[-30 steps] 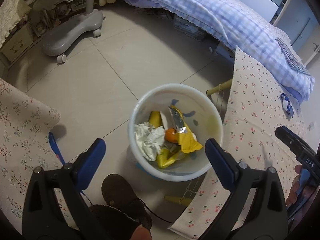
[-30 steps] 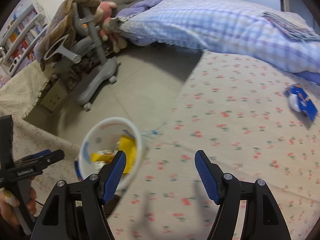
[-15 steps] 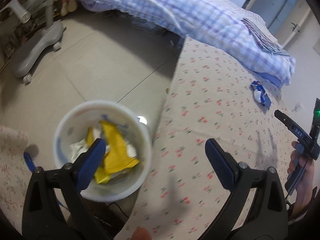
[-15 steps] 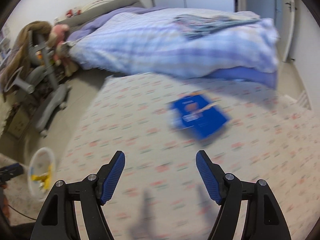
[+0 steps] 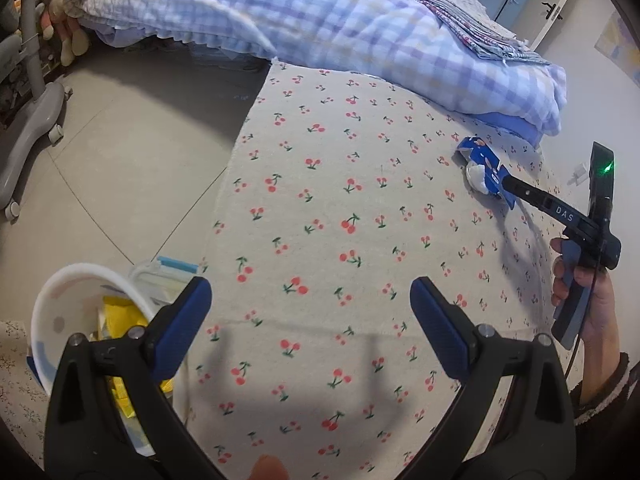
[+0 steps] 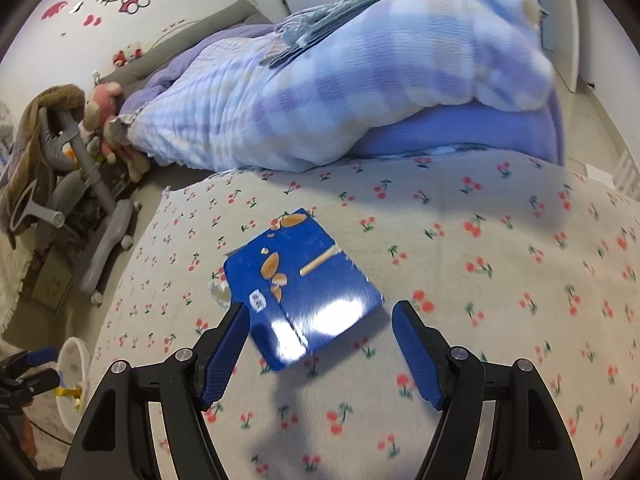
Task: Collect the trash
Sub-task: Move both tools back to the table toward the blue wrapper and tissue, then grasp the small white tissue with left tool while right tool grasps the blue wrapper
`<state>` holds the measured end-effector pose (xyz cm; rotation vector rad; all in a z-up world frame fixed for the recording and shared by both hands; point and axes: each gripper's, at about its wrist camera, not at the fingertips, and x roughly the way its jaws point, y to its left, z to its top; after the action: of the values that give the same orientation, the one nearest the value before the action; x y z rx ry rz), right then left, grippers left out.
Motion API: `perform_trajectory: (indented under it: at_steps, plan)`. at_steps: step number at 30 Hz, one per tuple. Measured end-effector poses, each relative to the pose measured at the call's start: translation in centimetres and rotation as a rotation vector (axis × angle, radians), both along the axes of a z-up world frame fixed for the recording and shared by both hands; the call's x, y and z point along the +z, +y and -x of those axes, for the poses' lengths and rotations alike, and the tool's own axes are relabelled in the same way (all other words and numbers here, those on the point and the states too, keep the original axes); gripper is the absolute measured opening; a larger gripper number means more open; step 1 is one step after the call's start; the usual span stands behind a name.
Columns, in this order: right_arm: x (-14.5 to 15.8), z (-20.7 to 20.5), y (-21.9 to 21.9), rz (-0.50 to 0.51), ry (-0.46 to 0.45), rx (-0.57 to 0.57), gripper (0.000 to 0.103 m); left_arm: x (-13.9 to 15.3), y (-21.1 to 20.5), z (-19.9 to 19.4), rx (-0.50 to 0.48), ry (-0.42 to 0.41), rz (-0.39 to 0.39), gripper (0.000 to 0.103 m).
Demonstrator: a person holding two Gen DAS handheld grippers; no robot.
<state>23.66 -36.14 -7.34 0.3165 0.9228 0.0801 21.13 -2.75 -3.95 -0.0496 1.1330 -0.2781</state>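
Observation:
A blue snack wrapper [image 6: 302,286] with a bit of white paper at its left edge lies flat on the cherry-print cloth [image 6: 500,280]. My right gripper [image 6: 320,340] is open and empty, its jaws just short of the wrapper's near edge. In the left wrist view the same wrapper [image 5: 482,170] lies at the far right, with the right gripper's tip reaching it. My left gripper [image 5: 310,320] is open and empty above the cloth [image 5: 340,208]. The white trash bin [image 5: 70,300], holding yellow wrappers, stands on the floor at the lower left; it also shows in the right wrist view [image 6: 72,372].
A bed with a blue checked duvet [image 5: 320,16] borders the cloth's far side. A grey chair base [image 5: 28,120] stands on the tiled floor [image 5: 120,152] at the left. A folded grey cloth [image 5: 472,28] lies on the duvet.
Both grippers swung right, from the trash bin to the cherry-print cloth. The right gripper closed in on the blue wrapper, which now fills the space before its jaws.

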Motion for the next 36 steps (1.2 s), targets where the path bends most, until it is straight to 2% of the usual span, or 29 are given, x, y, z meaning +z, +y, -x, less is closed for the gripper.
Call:
perform_trajectory:
  at_steps: [6, 8, 9, 11, 14, 16, 19, 23, 24, 26, 30, 32, 33, 34, 35, 36]
  plan:
    - [-0.8, -1.0, 0.0, 0.034, 0.002, 0.020, 0.073, -0.7, -1.3, -0.7, -0.002, -0.008, -0.019, 0.099]
    - [-0.9, -1.0, 0.0, 0.041, -0.009, 0.017, 0.065, -0.8, -1.5, -0.8, 0.001, -0.005, -0.018, 0.099]
    - [-1.0, -1.0, 0.1, 0.036, -0.010, 0.022, 0.056, -0.9, -1.7, -0.9, 0.000, -0.005, -0.018, 0.099]
    - [-1.2, -1.0, 0.3, 0.036, -0.013, 0.022, 0.052, -0.9, -2.1, -0.9, -0.003, -0.006, -0.018, 0.099]
    - [-1.3, -0.6, 0.4, 0.061, -0.006, 0.018, 0.035, -0.9, -2.7, -0.8, -0.011, -0.007, -0.012, 0.099]
    - [-1.2, -0.1, -0.1, 0.032, 0.009, 0.013, 0.023, -0.8, -3.1, -0.7, -0.017, -0.012, -0.008, 0.099]
    - [-1.0, 0.7, -0.8, 0.002, 0.025, 0.004, 0.015, -0.6, -3.5, -0.5, -0.023, -0.018, 0.003, 0.099]
    - [-0.7, 1.6, -2.0, -0.002, 0.034, -0.043, 0.012, -0.3, -3.7, -0.1, -0.031, -0.029, 0.005, 0.099]
    - [-0.6, 1.8, -2.5, 0.008, 0.049, -0.063, 0.003, -0.2, -3.6, -0.1, -0.030, -0.030, 0.007, 0.099]
    - [-0.5, 2.3, -2.8, 0.016, 0.053, -0.075, 0.003, 0.0, -3.4, 0.0, -0.027, -0.036, 0.011, 0.099]
    - [0.3, 3.0, -3.2, -0.034, 0.030, -0.074, 0.009, 0.2, -3.1, 0.0, -0.021, -0.039, 0.015, 0.099]
    - [0.6, 2.9, -2.9, -0.051, 0.021, -0.062, 0.021, 0.3, -2.8, 0.0, -0.018, -0.042, 0.017, 0.099]
    - [0.9, 2.9, -2.5, -0.050, 0.016, -0.056, 0.042, 0.4, -2.7, 0.0, -0.017, -0.045, 0.017, 0.099]
    - [1.1, 2.7, -2.1, -0.048, 0.010, -0.053, 0.073, 0.5, -2.6, 0.0, -0.015, -0.049, 0.016, 0.099]
    - [1.3, 2.7, -1.6, -0.044, -0.004, -0.052, 0.083, 0.5, -2.5, 0.0, -0.014, -0.052, 0.014, 0.099]
    - [1.6, 2.6, -0.9, -0.037, -0.030, -0.043, 0.086, 0.6, -2.3, 0.0, -0.012, -0.054, 0.013, 0.099]
